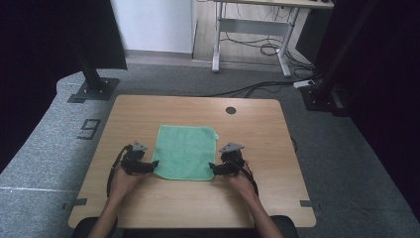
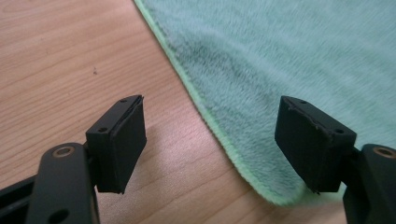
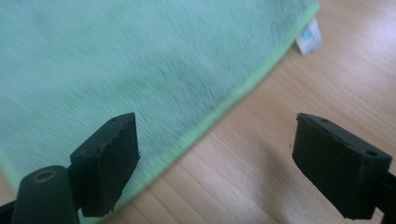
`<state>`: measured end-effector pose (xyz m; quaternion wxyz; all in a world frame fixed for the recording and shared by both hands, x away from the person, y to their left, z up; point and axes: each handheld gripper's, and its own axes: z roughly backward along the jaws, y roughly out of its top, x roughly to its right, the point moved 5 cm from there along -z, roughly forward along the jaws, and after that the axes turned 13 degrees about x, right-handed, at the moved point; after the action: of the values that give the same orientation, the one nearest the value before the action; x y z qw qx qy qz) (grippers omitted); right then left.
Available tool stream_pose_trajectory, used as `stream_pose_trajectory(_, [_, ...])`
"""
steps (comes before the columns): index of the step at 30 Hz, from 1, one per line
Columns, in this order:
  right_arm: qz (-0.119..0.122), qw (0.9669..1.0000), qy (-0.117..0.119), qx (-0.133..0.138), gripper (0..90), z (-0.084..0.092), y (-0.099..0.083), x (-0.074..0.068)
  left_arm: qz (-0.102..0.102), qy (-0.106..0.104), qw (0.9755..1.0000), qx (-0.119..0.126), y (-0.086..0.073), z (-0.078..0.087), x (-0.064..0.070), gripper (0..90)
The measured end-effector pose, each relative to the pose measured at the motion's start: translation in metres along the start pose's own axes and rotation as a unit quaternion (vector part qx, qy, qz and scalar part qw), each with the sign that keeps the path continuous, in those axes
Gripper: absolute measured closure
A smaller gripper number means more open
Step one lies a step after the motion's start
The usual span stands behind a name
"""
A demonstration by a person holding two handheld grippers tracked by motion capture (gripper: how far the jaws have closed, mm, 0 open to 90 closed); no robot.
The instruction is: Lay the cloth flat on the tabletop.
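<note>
Straddling the green cloth's (image 1: 185, 151) near corners, left gripper (image 1: 154, 164) and right gripper (image 1: 211, 167) jaws gape, gripping nothing.

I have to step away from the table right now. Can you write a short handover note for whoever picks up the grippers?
Left gripper: jaws open, straddling the near left edge of the green cloth, nothing gripped.
Right gripper: jaws open at the cloth's near right edge, nothing gripped.
Cloth lies flat and unfolded on the wooden table, white tag at its far right corner.
Done: both grippers lined up.
Left: probably close on the near corners and fold.
</note>
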<state>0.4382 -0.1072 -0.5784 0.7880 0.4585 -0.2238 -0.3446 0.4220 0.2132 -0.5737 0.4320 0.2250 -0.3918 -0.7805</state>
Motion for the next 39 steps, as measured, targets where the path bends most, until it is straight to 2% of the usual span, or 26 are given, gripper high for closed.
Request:
stream_pose_trajectory(1, [0.013, 0.9998, -0.007, -0.012, 13.5, -0.002, -0.004, 0.001, -0.008, 0.001, 1.0000, -0.005, -0.002, -0.003, 0.001, 24.4])
stream_pose_trajectory(2, [0.013, 0.9998, -0.008, -0.012, 13.7, -0.002, -0.005, 0.002, -0.006, 0.000, 1.0000, 0.001, -0.001, -0.004, 0.002, 23.5])
stream_pose_trajectory(3, [0.002, 0.9999, -0.004, -0.013, 14.1, -0.002, -0.006, 0.003, -0.004, -0.002, 1.0000, 0.002, -0.001, -0.005, 0.004, 23.3])
stream_pose_trajectory(7, [0.008, 0.9997, -0.010, -0.019, 14.8, 0.002, -0.007, 0.007, -0.013, -0.009, 0.9998, 0.007, 0.003, -0.011, 0.011, 22.1])
stream_pose_trajectory(14, [-0.035, 0.9992, -0.012, -0.019, 14.8, 0.014, -0.018, 0.022, -0.010, -0.023, 0.9996, 0.013, 0.007, -0.021, 0.021, 20.9])
stream_pose_trajectory(18, [-0.040, 0.9988, -0.018, -0.022, 14.9, 0.020, -0.021, 0.028, -0.006, -0.028, 0.9995, 0.015, 0.010, -0.026, 0.026, 20.1])
stream_pose_trajectory(26, [-0.048, 0.9980, -0.031, -0.025, 15.0, 0.030, -0.027, 0.041, -0.016, -0.042, 0.9987, 0.022, 0.019, -0.039, 0.049, 20.0])
stream_pose_trajectory(30, [-0.050, 0.9978, -0.036, -0.027, 15.1, 0.034, -0.029, 0.046, -0.015, -0.037, 0.9990, 0.017, 0.019, -0.038, 0.049, 19.6])
stream_pose_trajectory(34, [-0.052, 0.9975, -0.038, -0.027, 15.4, 0.037, -0.031, 0.047, -0.024, -0.029, 0.9993, 0.008, 0.017, -0.033, 0.048, 19.1])
stream_pose_trajectory(39, [-0.054, 0.9972, -0.041, -0.030, 15.5, 0.038, -0.031, 0.047, -0.028, -0.029, 0.9992, 0.006, 0.015, -0.029, 0.050, 19.3])
